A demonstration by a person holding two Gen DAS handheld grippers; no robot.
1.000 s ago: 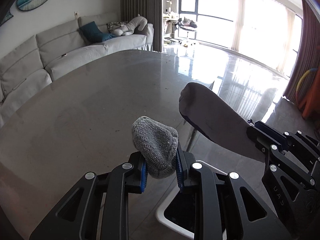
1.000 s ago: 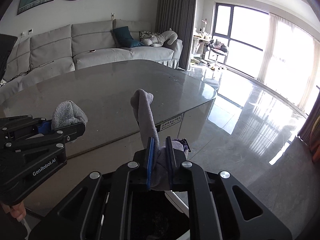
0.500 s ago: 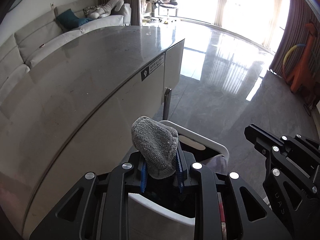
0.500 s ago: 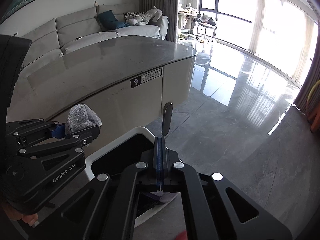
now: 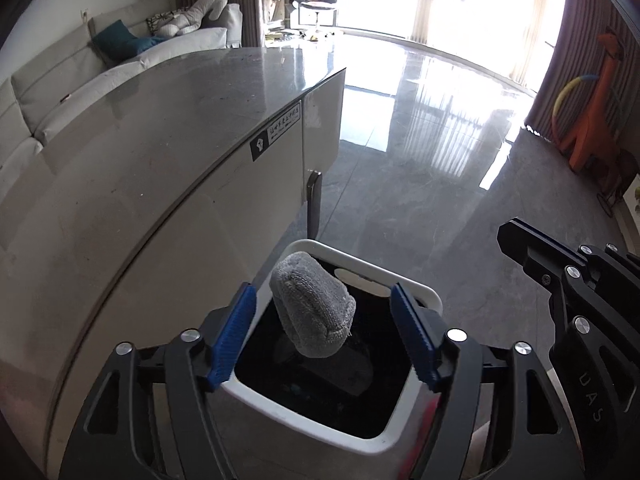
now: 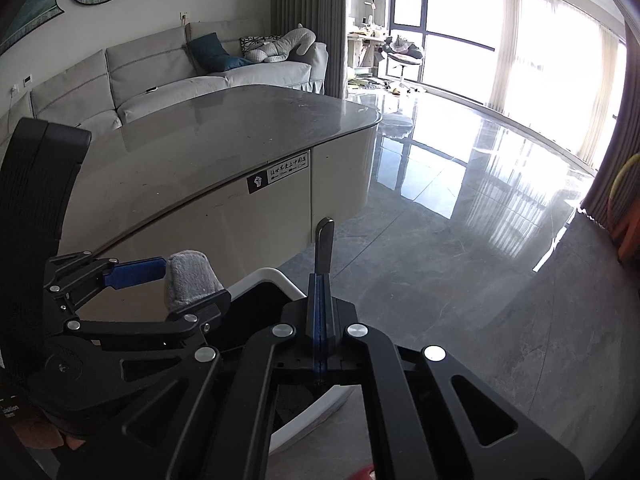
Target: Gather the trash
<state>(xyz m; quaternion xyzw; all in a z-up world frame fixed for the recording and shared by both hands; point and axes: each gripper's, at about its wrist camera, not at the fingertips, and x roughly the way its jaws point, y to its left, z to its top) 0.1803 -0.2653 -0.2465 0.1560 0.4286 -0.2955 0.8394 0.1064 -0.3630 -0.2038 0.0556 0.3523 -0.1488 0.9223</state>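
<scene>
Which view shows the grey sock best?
The left wrist view: the grey sock sits whole between the opening left gripper's pads, untouched, over the bin. The right wrist view shows only its tip behind a finger.

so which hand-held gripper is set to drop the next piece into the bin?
Left. The left hand-held gripper is opening right above the white bin, the grey sock loose between its pads. The right hand-held gripper is shut and holds nothing.

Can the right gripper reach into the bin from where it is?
Probably yes. The right gripper hangs just over the bin, whose top is open, jaws shut and empty. Only the left gripper and its sock crowd one side.
</scene>
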